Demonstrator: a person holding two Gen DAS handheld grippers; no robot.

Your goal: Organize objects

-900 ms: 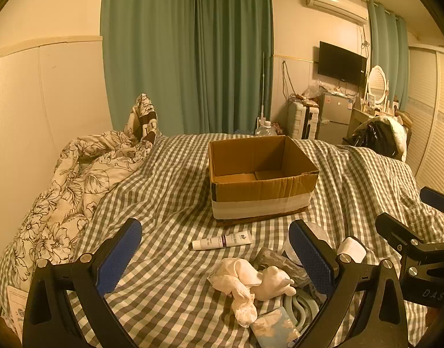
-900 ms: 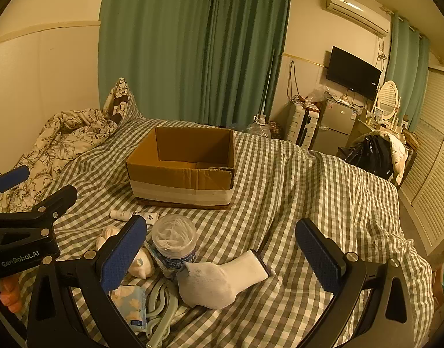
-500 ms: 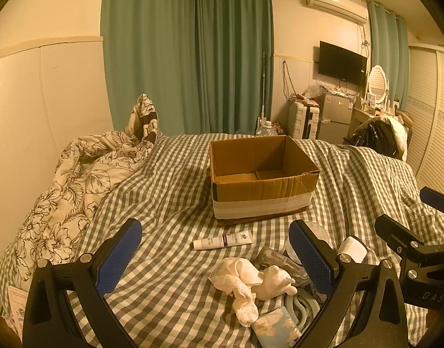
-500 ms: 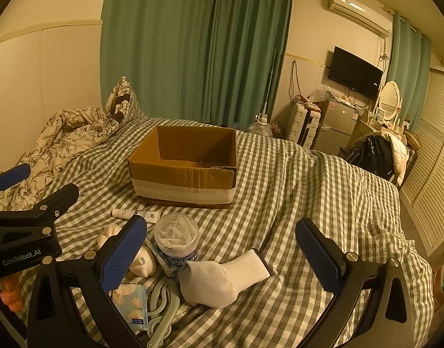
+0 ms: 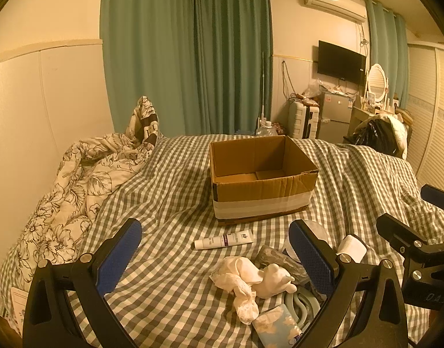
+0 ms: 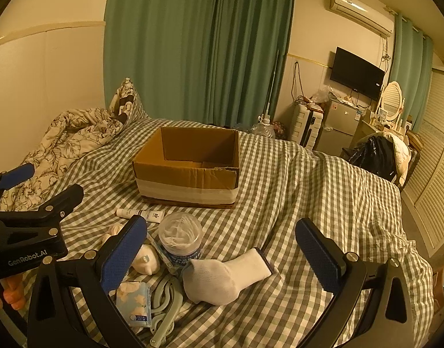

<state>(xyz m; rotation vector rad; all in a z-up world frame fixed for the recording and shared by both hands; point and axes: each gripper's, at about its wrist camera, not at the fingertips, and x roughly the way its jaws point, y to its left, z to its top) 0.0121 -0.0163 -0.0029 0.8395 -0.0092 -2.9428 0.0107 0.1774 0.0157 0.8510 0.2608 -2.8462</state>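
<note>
Both grippers, left (image 5: 214, 256) and right (image 6: 222, 250), hang wide open and empty over the bed (image 6: 309, 179), the box (image 6: 187, 165) bare, while tube (image 5: 223, 239), sock (image 6: 222, 275) and tub (image 6: 180, 239) await sorting.

Right claw (image 6: 222, 246) spread wide over clutter on the checked bed (image 6: 309, 197)

A white sock (image 6: 222, 275) lies between its blue pads, empty. Just behind stands a clear tub of cotton swabs (image 6: 180, 239); a tissue pack (image 6: 134, 301) and pale green hanger (image 6: 166, 307) lie nearer. The open cardboard box (image 6: 190, 168) sits farther back, a white tube (image 6: 140, 213) before it.
</note>
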